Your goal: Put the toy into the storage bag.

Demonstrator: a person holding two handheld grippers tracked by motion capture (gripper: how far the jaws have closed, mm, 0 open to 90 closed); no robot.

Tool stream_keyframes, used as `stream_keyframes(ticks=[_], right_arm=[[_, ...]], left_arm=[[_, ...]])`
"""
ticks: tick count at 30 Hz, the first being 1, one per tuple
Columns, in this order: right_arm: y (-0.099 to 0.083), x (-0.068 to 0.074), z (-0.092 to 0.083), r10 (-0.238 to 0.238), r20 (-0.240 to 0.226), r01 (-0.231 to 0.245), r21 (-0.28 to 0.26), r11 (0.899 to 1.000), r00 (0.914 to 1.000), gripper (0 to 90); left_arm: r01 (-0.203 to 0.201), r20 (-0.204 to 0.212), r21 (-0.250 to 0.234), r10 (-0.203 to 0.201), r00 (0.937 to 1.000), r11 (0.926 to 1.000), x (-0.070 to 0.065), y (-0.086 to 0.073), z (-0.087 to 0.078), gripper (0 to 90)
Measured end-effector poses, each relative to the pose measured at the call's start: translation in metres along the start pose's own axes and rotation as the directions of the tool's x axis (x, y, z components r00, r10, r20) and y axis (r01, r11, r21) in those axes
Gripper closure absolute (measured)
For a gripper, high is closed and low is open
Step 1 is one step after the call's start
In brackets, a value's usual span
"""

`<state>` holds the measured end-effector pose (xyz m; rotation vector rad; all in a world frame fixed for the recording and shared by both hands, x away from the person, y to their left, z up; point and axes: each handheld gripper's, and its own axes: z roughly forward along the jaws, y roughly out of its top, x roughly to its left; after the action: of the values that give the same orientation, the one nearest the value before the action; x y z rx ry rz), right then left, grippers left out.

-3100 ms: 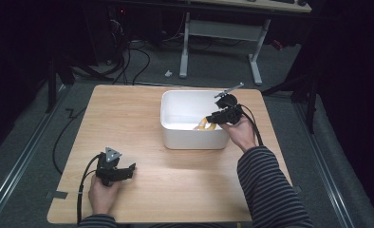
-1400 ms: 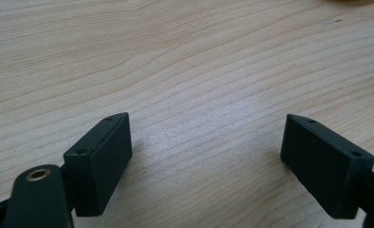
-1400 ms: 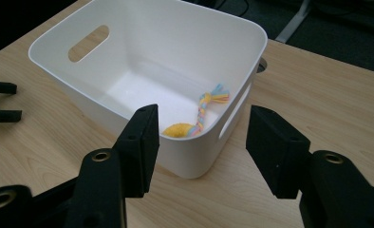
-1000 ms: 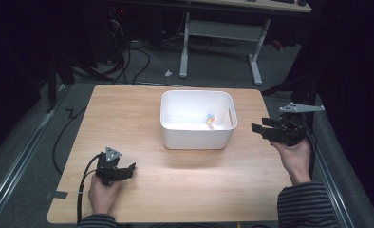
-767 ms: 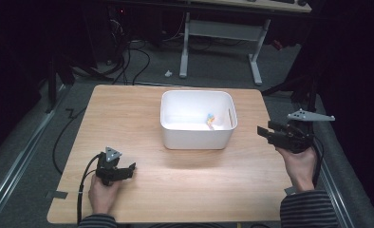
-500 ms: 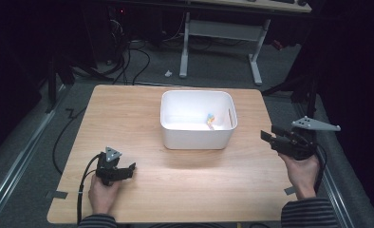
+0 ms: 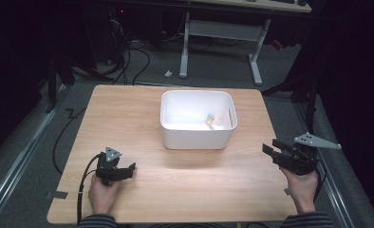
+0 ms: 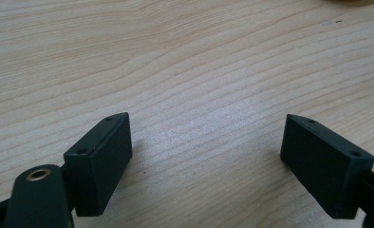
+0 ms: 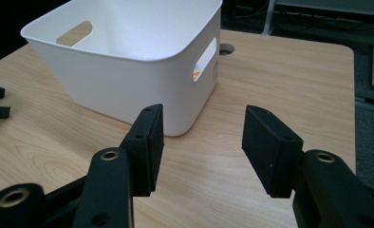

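A white bin (image 7: pixel 197 118) with handle slots stands in the middle of the wooden table (image 7: pixel 175 190). A small colourful object (image 7: pixel 210 118) lies inside it near the right wall. My right gripper (image 7: pixel 269 148) hovers at the table's right edge and points left toward the bin (image 9: pixel 128 71). It (image 9: pixel 201 142) is open with nothing between the jaws, which have just been closing a little. My left gripper (image 7: pixel 128 168) rests on the near left of the table. It (image 8: pixel 204 161) is wide open over bare wood.
The table's right edge runs just under my right hand. A round cable hole (image 9: pixel 227 48) sits in the tabletop beyond the bin. Desk legs (image 7: pixel 256 61) and cables (image 7: pixel 128 57) are on the floor behind the table.
My right gripper has left the bin, where the small object now lies, and moved to the right edge, then nearer the person and lower. The left gripper has stayed put.
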<state>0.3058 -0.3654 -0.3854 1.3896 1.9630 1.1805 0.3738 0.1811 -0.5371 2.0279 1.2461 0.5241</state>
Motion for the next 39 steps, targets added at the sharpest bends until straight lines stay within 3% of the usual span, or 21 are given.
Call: stream_keyframes(ticks=[9, 27, 39], right_arm=[[-0.017, 0.001, 0.014, 0.032, -0.023, -0.032, 0.009, 0.999, 0.9992, 50.0], [-0.031, 0.005, 0.037, 0.042, -0.04, -0.04, 0.051, 0.998, 0.9983, 50.1], [-0.034, 0.01, 0.054, 0.016, -0.049, -0.012, 0.081, 0.997, 0.9987, 50.4]], left_arm=[[0.0, 0.0, 0.0, 0.0, 1.0, 1.0, 0.0, 0.0, 0.0, 17.9], [0.0, 0.0, 0.0, 0.0, 1.0, 1.0, 0.0, 0.0, 0.0, 17.9], [0.0, 0.0, 0.0, 0.0, 1.0, 1.0, 0.0, 0.0, 0.0, 17.9]])
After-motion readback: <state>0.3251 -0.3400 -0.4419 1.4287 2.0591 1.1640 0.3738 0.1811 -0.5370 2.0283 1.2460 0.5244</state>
